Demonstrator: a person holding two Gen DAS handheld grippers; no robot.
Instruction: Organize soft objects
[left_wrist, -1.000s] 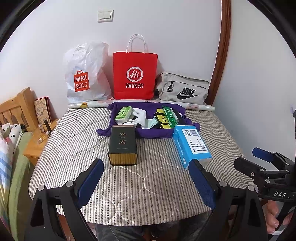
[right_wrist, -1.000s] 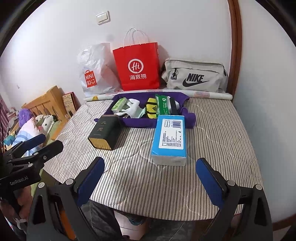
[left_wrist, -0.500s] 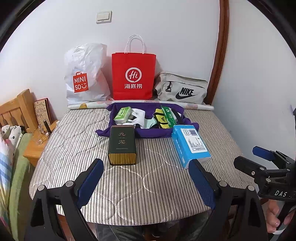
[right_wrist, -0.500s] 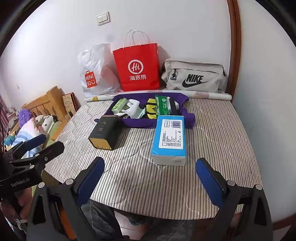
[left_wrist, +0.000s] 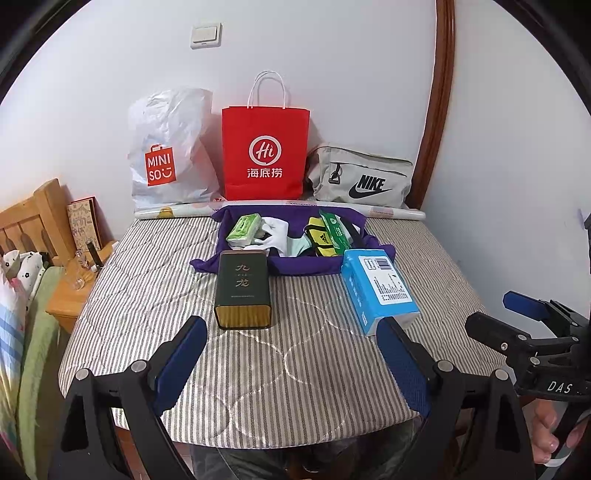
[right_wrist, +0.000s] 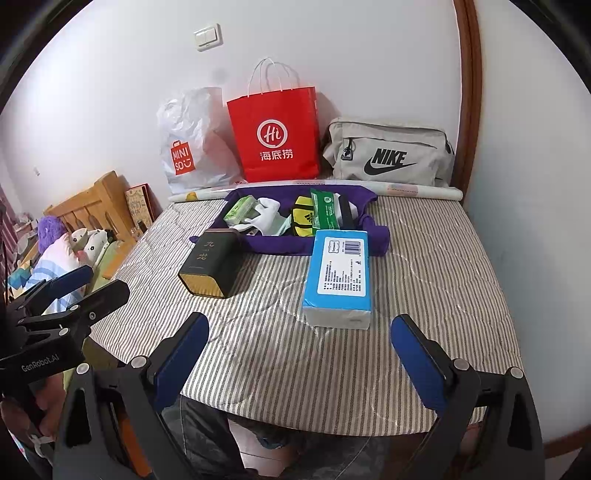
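Both the left gripper (left_wrist: 291, 363) and right gripper (right_wrist: 299, 360) hover wide apart, empty, short of the purple tray (left_wrist: 295, 264), which likely collects the soft items; the blue tissue pack (right_wrist: 338, 277) lies just before it.

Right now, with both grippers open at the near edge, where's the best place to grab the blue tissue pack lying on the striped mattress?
Probably across the two long sides of the blue plastic-wrapped tissue pack, near the middle, coming from its near end with the right gripper. It lies flat, lengthwise toward that gripper, long sides unobstructed, and the open jaws look wider than it.
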